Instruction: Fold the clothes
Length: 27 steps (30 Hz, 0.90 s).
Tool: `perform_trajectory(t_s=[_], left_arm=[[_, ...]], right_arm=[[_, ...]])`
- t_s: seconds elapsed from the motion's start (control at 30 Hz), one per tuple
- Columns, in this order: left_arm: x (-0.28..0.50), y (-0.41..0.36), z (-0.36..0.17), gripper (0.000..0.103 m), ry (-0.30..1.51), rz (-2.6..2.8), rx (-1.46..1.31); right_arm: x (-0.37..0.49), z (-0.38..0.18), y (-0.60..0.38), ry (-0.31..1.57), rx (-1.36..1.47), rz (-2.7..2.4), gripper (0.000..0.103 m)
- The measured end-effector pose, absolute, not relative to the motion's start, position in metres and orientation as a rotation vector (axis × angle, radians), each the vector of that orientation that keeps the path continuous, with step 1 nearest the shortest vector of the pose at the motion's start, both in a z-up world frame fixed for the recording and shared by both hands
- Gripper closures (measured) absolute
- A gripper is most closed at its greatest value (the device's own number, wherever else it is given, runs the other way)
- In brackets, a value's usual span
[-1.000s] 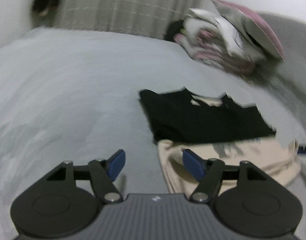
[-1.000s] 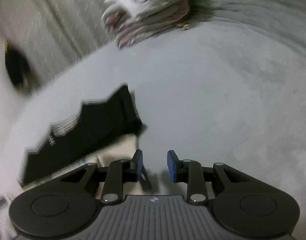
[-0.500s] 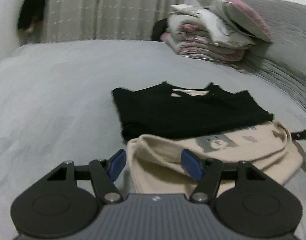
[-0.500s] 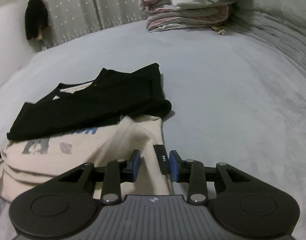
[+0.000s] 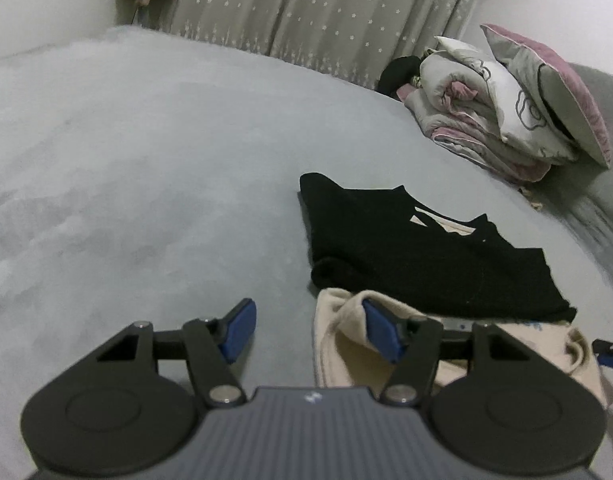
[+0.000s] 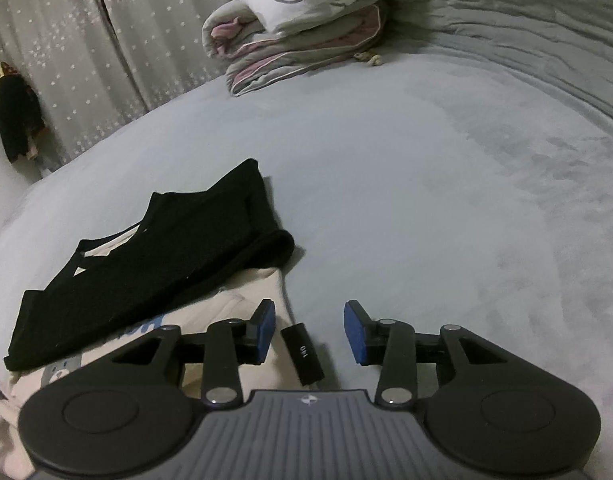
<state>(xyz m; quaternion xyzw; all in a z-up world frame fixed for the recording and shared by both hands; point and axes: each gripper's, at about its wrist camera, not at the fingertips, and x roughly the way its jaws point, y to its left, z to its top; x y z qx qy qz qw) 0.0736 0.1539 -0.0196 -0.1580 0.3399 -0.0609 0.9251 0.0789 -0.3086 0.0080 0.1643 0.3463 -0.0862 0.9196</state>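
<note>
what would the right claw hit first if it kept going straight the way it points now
Probably just the grey bed cover. The right claw is open, with the black size tag lying between its fingers below; ahead lies bare bedding. The black top sits off to the left, and the folded quilt pile is far beyond. Depth is unclear.

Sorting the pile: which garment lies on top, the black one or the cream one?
The black garment lies on top; it overlaps the far part of the cream garment, which has a bear print.

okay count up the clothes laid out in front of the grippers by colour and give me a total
Black: 1, the black top, folded.
Cream: 1, the cream shirt, lying partly under the black one.
Total: 2 garments.
</note>
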Motion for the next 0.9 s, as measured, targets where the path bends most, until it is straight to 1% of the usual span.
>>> perform_trajectory(t_s=[0.13,0.23,0.3,0.47,0.57,0.73,0.9], left_arm=[[0.075,0.151,-0.019,0.044,0.702,-0.154,-0.338],[0.077,0.147,-0.018,0.046,0.701,-0.175,-0.342],[0.077,0.144,-0.018,0.049,0.7,-0.193,-0.347],[0.078,0.139,-0.021,0.059,0.708,-0.22,-0.331],[0.077,0.137,-0.019,0.062,0.718,-0.214,-0.307],[0.068,0.146,0.001,0.064,0.709,-0.202,-0.264],[0.054,0.155,0.017,0.065,0.698,-0.295,-0.22]], right_arm=[[0.075,0.013,-0.313,0.692,0.355,-0.185,0.064],[0.073,0.014,-0.317,0.687,0.381,-0.176,0.064],[0.072,0.015,-0.321,0.684,0.398,-0.17,0.064],[0.069,0.017,-0.324,0.682,0.418,-0.129,0.064],[0.07,0.017,-0.319,0.695,0.38,-0.077,0.064],[0.067,0.023,-0.301,0.734,0.263,0.0,0.064],[0.064,0.03,-0.28,0.8,0.225,0.18,0.064]])
